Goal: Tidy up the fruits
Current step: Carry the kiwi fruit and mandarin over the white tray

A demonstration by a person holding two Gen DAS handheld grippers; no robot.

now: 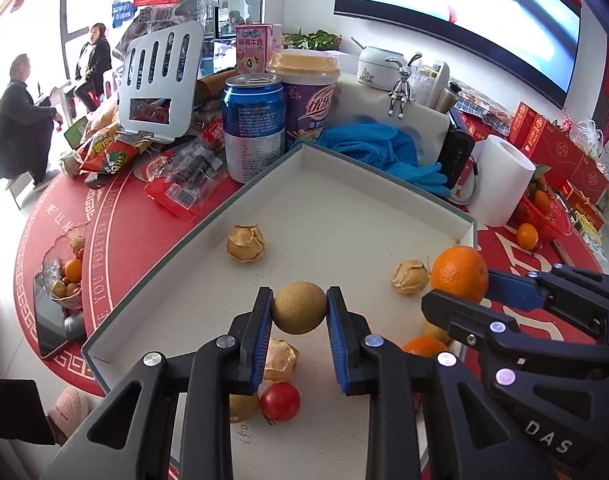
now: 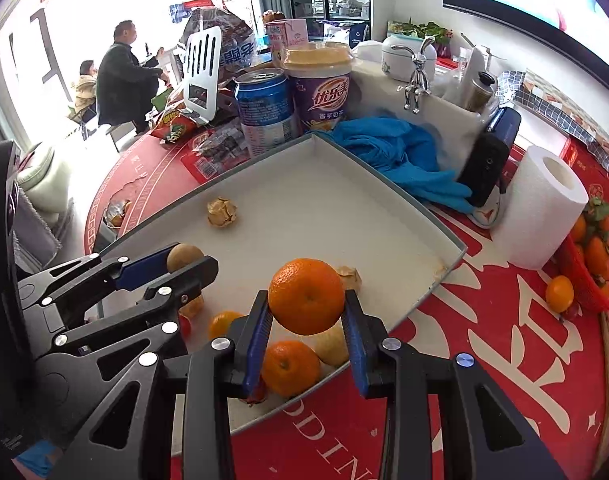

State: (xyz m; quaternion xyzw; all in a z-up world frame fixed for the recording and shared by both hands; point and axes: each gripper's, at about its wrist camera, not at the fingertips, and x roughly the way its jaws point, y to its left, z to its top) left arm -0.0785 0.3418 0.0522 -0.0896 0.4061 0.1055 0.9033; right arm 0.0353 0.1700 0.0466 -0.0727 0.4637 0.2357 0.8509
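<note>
Both grippers hold fruit lifted over the tray

The left gripper point(image 1: 299, 308) is clamped on a brown fruit point(image 1: 299, 307), its pads pressing each side; the right gripper point(image 2: 306, 297) is clamped on an orange point(image 2: 306, 296). Both fruits sit clear above the tray point(image 1: 192, 236), probably lifted out so they can be sorted apart from the mixed heap at the tray's near corner. That heap, with a tomato point(image 1: 280, 401), more oranges and papery husks, is partly hidden behind the fingers, so its count is unclear. Where each fruit should go is not shown; a red basket point(image 2: 584, 284) of oranges is cut off at the edge
</note>
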